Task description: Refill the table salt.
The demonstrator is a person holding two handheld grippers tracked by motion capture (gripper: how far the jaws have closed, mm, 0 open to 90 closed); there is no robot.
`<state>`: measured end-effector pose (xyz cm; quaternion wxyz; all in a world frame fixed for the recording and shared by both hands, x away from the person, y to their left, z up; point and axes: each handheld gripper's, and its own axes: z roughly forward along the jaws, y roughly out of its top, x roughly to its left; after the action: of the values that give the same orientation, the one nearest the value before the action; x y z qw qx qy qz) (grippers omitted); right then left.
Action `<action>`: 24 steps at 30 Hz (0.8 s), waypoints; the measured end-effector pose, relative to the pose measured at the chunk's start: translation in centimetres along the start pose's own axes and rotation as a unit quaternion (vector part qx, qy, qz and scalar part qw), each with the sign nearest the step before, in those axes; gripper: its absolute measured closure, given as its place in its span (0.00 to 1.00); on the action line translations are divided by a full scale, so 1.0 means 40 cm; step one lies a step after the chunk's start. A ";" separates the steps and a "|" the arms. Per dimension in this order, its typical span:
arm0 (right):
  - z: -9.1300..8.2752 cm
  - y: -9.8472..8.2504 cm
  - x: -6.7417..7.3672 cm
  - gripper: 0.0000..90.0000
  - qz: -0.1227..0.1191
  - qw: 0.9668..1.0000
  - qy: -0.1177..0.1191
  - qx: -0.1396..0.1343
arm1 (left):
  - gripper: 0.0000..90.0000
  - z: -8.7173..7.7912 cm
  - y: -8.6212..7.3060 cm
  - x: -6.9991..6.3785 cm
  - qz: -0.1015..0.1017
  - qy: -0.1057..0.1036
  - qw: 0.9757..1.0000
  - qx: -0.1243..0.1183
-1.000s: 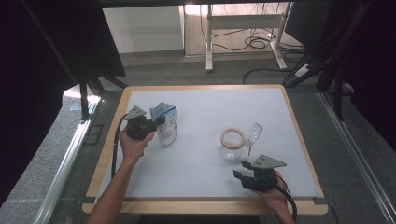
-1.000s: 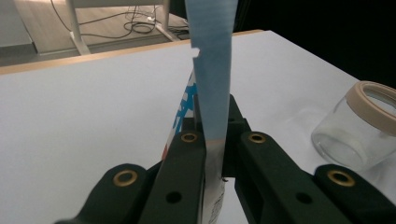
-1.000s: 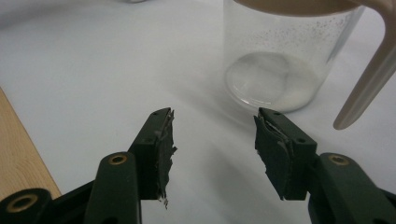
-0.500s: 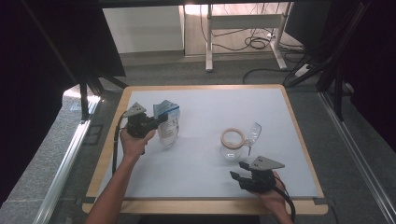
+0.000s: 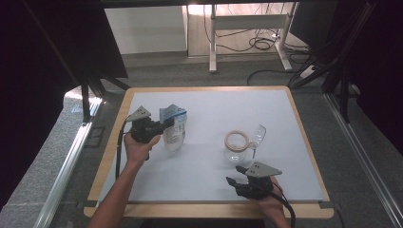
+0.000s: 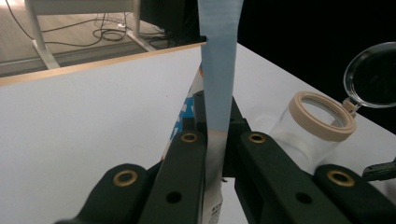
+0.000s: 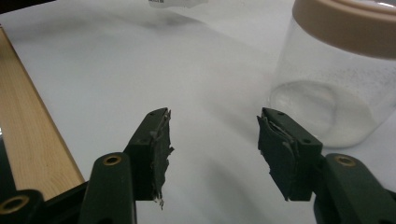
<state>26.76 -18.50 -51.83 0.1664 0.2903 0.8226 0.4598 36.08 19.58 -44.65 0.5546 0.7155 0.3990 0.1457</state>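
Observation:
A clear plastic zip bag (image 5: 174, 129) with a blue top strip and printed label hangs upright over the left of the white mat. My left gripper (image 5: 165, 125) is shut on the bag's blue strip (image 6: 217, 70), pinched between its jaws (image 6: 217, 128). A clear glass jar (image 5: 236, 145) with a tan rim stands right of centre, its hinged lid (image 5: 259, 134) swung open. My right gripper (image 5: 234, 181) sits low near the front edge, just in front of the jar (image 7: 336, 88). It is open, its jaws (image 7: 212, 135) have just been opening, and nothing is between them.
The white mat lies in a wooden frame (image 5: 111, 156), whose front-left rail (image 7: 32, 140) is near my right gripper. Beyond the table are desk legs and cables (image 5: 259, 45) on the floor. Dark stands (image 5: 85, 90) flank both sides.
My right gripper has edged slightly left along the front of the mat. The left gripper and the bag have stayed put.

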 end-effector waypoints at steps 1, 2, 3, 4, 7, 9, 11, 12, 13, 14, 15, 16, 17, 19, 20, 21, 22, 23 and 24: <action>0.002 0.002 0.003 0.48 -0.001 1.000 -0.002 0.000 | 1.00 0.001 0.000 -0.003 0.000 -0.001 1.000 0.000; 0.005 0.004 0.005 0.47 -0.001 1.000 -0.003 -0.001 | 1.00 0.002 0.000 -0.005 0.000 -0.003 1.000 0.001; 0.007 0.007 0.007 0.47 -0.001 1.000 -0.003 -0.001 | 1.00 0.003 0.000 -0.008 0.002 -0.004 1.000 0.001; 0.010 0.009 0.010 0.46 -0.002 1.000 -0.003 -0.003 | 1.00 0.003 -0.001 -0.011 0.003 -0.006 1.000 0.002; 0.018 0.016 0.016 0.46 -0.005 1.000 -0.004 -0.003 | 1.00 0.005 -0.002 -0.020 0.003 -0.011 1.000 0.001; 0.025 0.019 0.019 0.46 -0.006 1.000 -0.005 -0.003 | 1.00 0.006 -0.003 -0.026 0.003 -0.017 1.000 0.003; 0.031 0.022 0.019 0.46 -0.004 1.000 -0.004 -0.006 | 1.00 0.008 -0.004 -0.030 0.004 -0.020 1.000 0.004; 0.034 0.023 0.019 0.46 -0.003 1.000 -0.004 -0.007 | 1.00 0.009 -0.004 -0.032 0.003 -0.023 1.000 0.004; 0.036 0.025 0.020 0.46 -0.004 1.000 -0.005 -0.007 | 1.00 0.010 -0.004 -0.034 0.002 -0.025 1.000 0.004; 0.037 0.026 0.021 0.46 -0.005 1.000 -0.005 -0.007 | 1.00 0.010 -0.003 -0.037 0.004 -0.025 1.000 0.003; 0.040 0.027 0.021 0.46 -0.007 1.000 -0.006 -0.007 | 1.00 0.011 -0.003 -0.040 0.004 -0.027 1.000 0.003; 0.041 0.029 0.021 0.46 -0.008 1.000 -0.006 -0.007 | 1.00 0.011 -0.003 -0.043 0.003 -0.029 1.000 0.002; 0.043 0.031 0.023 0.46 -0.008 1.000 -0.007 -0.006 | 1.00 0.011 -0.002 -0.045 0.003 -0.032 0.999 0.002; 0.047 0.033 0.025 0.46 -0.009 1.000 -0.007 -0.006 | 1.00 0.012 -0.001 -0.050 0.005 -0.035 0.999 0.002; 0.048 0.035 0.025 0.46 -0.009 1.000 -0.006 -0.005 | 1.00 0.012 0.000 -0.053 0.008 -0.036 0.999 0.002; 0.051 0.036 0.025 0.46 -0.011 1.000 -0.005 -0.006 | 1.00 0.013 0.000 -0.056 0.009 -0.037 0.999 0.002; 0.053 0.037 0.026 0.46 -0.012 1.000 -0.007 -0.004 | 1.00 0.013 0.001 -0.058 0.009 -0.038 0.999 0.003; 0.056 0.037 0.026 0.45 -0.010 1.000 -0.005 -0.005 | 1.00 0.013 0.001 -0.059 0.009 -0.039 0.999 0.003; 0.058 0.038 0.026 0.45 -0.009 1.000 -0.005 -0.006 | 1.00 0.014 0.002 -0.061 0.009 -0.040 0.999 0.002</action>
<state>27.70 -15.70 -51.76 0.1762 0.2841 0.8218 0.4614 34.91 17.42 -44.20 0.5672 0.7258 0.3701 0.1210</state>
